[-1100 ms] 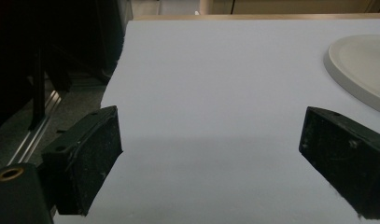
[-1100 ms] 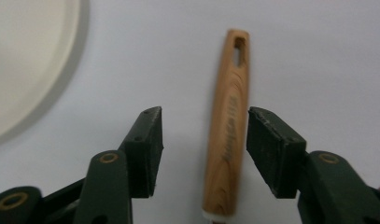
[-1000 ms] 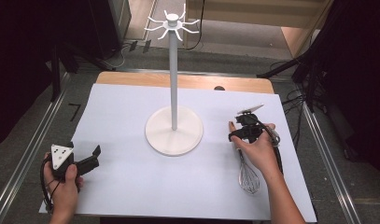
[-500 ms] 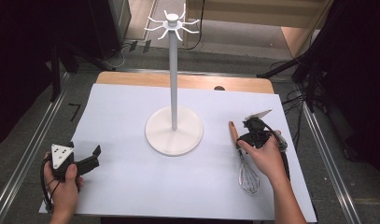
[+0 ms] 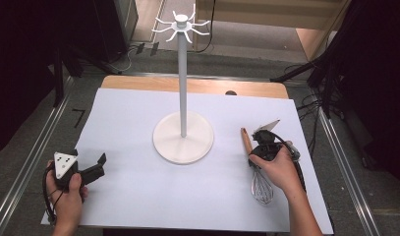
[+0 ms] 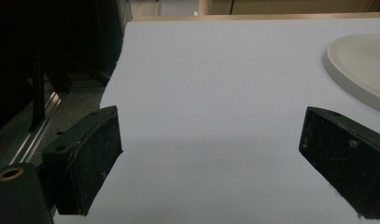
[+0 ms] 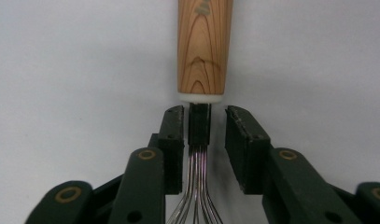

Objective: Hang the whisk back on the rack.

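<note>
While the left gripper (image 5: 92, 168) rests low at the near left corner of the white sheet (image 5: 128, 128), its jaws stand wide apart with nothing between them. On the right side of the sheet lies the whisk (image 5: 254, 164), wooden handle pointing away from the person and wire loops toward them. At the whisk's neck sits the right gripper (image 7: 204, 128), one jaw on each side. Its jaws have just been closing; the left pad (image 7: 172, 133) seems to touch the dark neck, and a small gap remains at the right pad, so the whisk is not yet clamped. Near the sheet's middle stands the white rack (image 5: 183, 135), apart from the whisk.
</note>
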### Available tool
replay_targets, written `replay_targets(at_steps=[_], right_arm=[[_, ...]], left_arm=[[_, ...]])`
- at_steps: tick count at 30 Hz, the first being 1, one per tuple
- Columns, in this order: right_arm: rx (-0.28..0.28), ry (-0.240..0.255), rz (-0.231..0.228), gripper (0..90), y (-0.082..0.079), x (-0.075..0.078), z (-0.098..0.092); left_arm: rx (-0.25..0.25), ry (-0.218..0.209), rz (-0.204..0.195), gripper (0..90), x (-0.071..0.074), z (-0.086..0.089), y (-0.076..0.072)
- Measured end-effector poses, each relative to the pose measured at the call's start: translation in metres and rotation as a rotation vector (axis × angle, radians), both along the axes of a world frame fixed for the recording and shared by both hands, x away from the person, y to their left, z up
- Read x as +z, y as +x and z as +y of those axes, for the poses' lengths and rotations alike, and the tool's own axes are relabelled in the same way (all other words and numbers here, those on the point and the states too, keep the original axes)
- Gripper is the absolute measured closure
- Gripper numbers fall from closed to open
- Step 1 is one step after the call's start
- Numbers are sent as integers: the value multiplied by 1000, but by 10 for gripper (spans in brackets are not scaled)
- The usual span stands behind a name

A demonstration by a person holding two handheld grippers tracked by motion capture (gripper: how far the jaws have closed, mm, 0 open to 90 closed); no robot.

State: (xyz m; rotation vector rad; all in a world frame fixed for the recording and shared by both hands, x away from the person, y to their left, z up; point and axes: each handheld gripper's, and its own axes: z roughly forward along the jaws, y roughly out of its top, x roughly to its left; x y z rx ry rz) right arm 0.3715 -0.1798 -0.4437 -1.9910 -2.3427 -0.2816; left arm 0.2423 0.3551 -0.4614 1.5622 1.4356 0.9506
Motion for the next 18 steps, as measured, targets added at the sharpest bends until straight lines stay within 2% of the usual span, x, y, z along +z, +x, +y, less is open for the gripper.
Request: replay_targets(at_steps=[5, 9, 18], right_arm=[[5, 3, 5, 762, -1, 0, -1], [10, -23, -1, 820, -2, 0, 3], [25, -13, -50, 828, -6, 1, 1]], left_arm=[[-1, 4, -3, 65, 0, 0, 0], [-1, 6, -5, 65, 0, 0, 0], [-2, 9, -4, 65, 0, -1, 0]])
